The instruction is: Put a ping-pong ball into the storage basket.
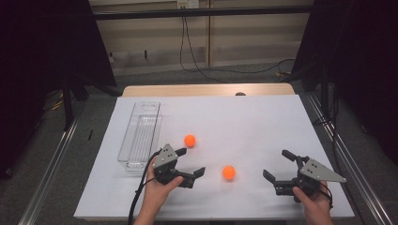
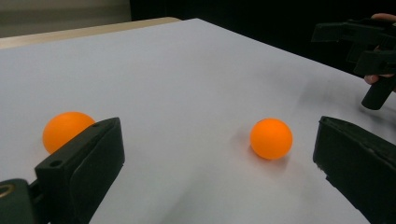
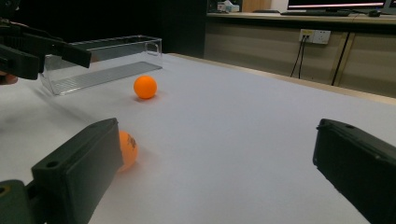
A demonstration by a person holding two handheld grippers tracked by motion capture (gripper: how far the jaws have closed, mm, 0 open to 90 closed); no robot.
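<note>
Two orange balls lie on the white table. The far ball [image 1: 189, 140] rests near a clear tray [image 1: 140, 136], and the near ball [image 1: 228, 172] lies between my two grippers. My left gripper [image 1: 191, 161] is open and empty, pointing right toward the near ball [image 2: 271, 138]. Its left jaw partly hides the far ball [image 2: 65, 130]. My right gripper [image 1: 276, 164] is open and empty, pointing left. In the right gripper view, the near ball [image 3: 127, 149] peeks from behind the left jaw, and the far ball [image 3: 145, 87] sits farther off, in front of the tray [image 3: 102, 65].
The white sheet [image 1: 244, 117] covers the table, with a wooden edge [image 1: 206, 89] at the back. The clear tray is long and holds nothing. Dark curtains and metal rails flank both sides. Cables hang from the wall socket [image 1: 187, 4] behind.
</note>
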